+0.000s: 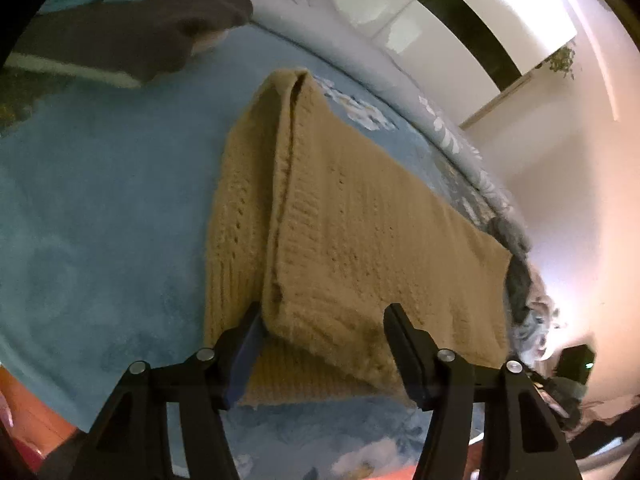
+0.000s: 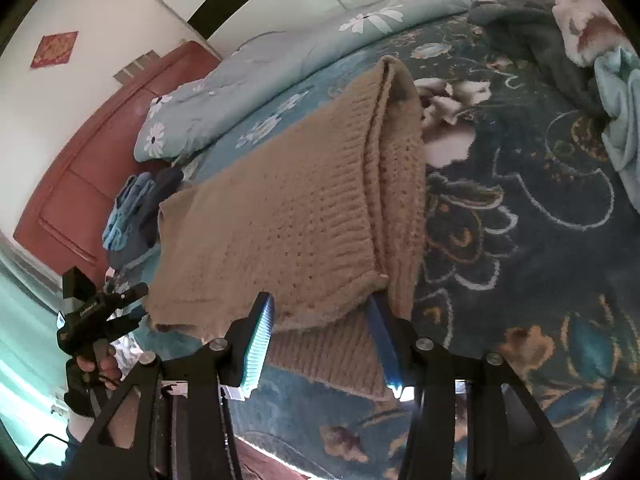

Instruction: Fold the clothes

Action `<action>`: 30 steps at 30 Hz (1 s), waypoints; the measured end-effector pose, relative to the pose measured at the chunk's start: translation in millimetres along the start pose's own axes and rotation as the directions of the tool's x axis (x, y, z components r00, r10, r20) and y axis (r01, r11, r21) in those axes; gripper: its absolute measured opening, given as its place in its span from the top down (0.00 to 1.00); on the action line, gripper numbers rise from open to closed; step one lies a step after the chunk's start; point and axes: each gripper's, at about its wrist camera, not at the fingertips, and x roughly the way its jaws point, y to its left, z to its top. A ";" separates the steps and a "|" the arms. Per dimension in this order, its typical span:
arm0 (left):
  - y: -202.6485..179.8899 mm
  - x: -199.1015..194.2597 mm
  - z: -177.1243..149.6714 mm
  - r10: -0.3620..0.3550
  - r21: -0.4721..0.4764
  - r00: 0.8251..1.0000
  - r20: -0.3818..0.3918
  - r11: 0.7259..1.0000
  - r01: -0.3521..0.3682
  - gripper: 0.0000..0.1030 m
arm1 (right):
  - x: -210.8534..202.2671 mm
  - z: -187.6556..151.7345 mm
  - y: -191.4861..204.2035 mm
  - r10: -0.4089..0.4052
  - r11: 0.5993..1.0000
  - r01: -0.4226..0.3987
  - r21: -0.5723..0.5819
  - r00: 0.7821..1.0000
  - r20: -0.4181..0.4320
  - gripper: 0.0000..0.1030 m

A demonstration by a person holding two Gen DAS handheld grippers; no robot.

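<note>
A tan knitted sweater [image 1: 360, 216] lies folded lengthwise on the bed, one layer lapped over the other. Its near edge sits between the fingers of my left gripper [image 1: 326, 336], which stands open with the pads apart from the knit's top layer. In the right wrist view the same sweater [image 2: 288, 216] stretches away from me, and its near corner lies between the blue pads of my open right gripper [image 2: 322, 332]. The left gripper [image 2: 120, 300], held by a hand [image 2: 100, 364], shows at the sweater's far left corner.
A blue floral bedspread [image 2: 520, 240] covers the bed. A pillow [image 2: 240, 92] and a red headboard [image 2: 92, 152] lie at the back left. Blue and dark clothes [image 2: 136, 208] are piled beside the sweater. A dark garment [image 1: 132, 40] and a light blue one [image 2: 620, 120] lie farther off.
</note>
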 end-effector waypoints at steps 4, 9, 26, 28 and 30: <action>0.6 2.8 -0.8 0.050 0.001 0.999 -0.001 0.999 -0.050 0.70 | 1.8 1.6 -3.3 0.006 0.999 -0.007 0.037 1.000 0.009 0.52; 0.4 5.5 -4.8 0.095 0.034 0.995 -0.005 0.995 -0.095 0.78 | 3.5 0.2 -5.3 -0.033 0.998 0.032 0.050 0.999 0.009 0.72; -91.5 -2.3 21.8 0.012 0.266 0.997 0.078 0.964 -0.032 0.28 | 5.5 26.6 -45.2 0.000 0.985 -0.010 0.170 0.998 0.056 0.38; -111.8 23.0 17.7 0.011 0.301 1.000 0.018 0.953 -0.016 0.28 | 10.1 27.9 -43.3 0.002 0.985 -0.013 0.172 0.998 0.063 0.30; -131.9 52.5 7.1 0.024 0.348 0.999 -0.049 0.937 -0.006 0.28 | 11.1 28.9 -38.5 0.007 0.987 -0.017 0.160 0.998 0.066 0.28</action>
